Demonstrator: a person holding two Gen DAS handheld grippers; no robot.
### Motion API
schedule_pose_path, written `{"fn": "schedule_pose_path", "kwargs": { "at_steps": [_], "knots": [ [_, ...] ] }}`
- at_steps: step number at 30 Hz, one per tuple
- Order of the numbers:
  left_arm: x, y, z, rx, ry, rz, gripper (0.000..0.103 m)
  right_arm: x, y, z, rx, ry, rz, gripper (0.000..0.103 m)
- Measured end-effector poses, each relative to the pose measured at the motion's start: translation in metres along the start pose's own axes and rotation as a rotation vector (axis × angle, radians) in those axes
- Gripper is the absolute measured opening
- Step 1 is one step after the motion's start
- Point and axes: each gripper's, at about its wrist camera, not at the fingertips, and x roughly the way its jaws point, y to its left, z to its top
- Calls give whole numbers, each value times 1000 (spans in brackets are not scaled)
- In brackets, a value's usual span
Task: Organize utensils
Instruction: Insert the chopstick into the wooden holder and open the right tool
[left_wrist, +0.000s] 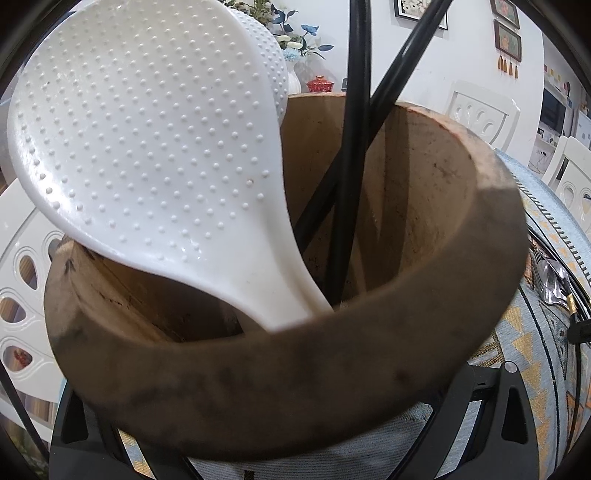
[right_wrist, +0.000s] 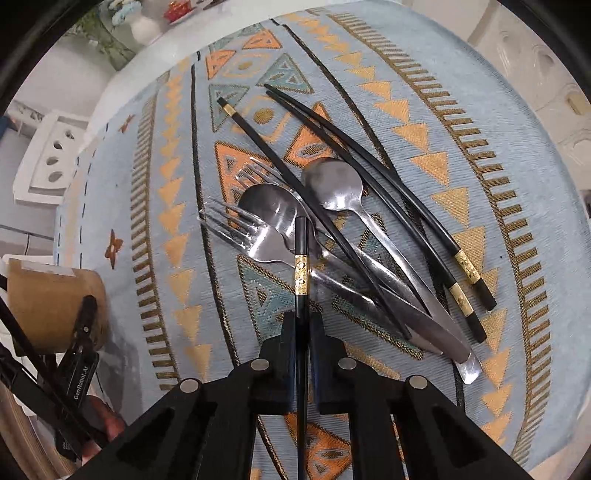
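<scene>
Clamped between the pads of my right tool (right_wrist: 303, 325) is a black chopstick (right_wrist: 301, 258) with a gold band, its squared end pointing out ahead over the pile. Beyond that tip, on the patterned cloth of the table (right_wrist: 480, 110), lie two forks (right_wrist: 240, 229), two spoons (right_wrist: 332, 184) and three more chopsticks (right_wrist: 406, 206), crossed over one another. Off to this tool's left stands the wooden holder (right_wrist: 51, 302), with my left tool (left_wrist: 288, 435) set around its base; its jaws sit wide on either side of the wall, and I judge it is steadying the holder, though I cannot tell whether the pads press. Inside lean white rice paddles (left_wrist: 140, 147) and two black sticks (left_wrist: 354, 147). To do this well I would lift clear of the pile, swing left, tip the chopstick upright, and lower it into the open gap beside the black sticks before releasing.
</scene>
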Motion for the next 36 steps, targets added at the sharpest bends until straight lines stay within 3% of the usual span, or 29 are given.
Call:
{"fn": "schedule_pose_path", "kwargs": {
  "at_steps": [3,8,17,25,31,36],
  "knots": [
    [-1,0,0,1,0,1,99,-14,-4,-10,5,-36,70,6],
    [-1,0,1,1,0,1,99,-67,6,-29,-83,-189,122,6],
    [-1,0,2,1,-1,1,99,-160,59,-55,-238,-505,18,6],
    [-4,-2,4,0,-1,0,99,-261,109,-46,-311,-769,107,6],
    [-5,-2,6,2,-3,3,99,-307,162,-31,-389,-848,248,6],
    [-7,-5,6,4,-7,7,99,-302,202,-31,-446,-834,306,6]
  ]
}}
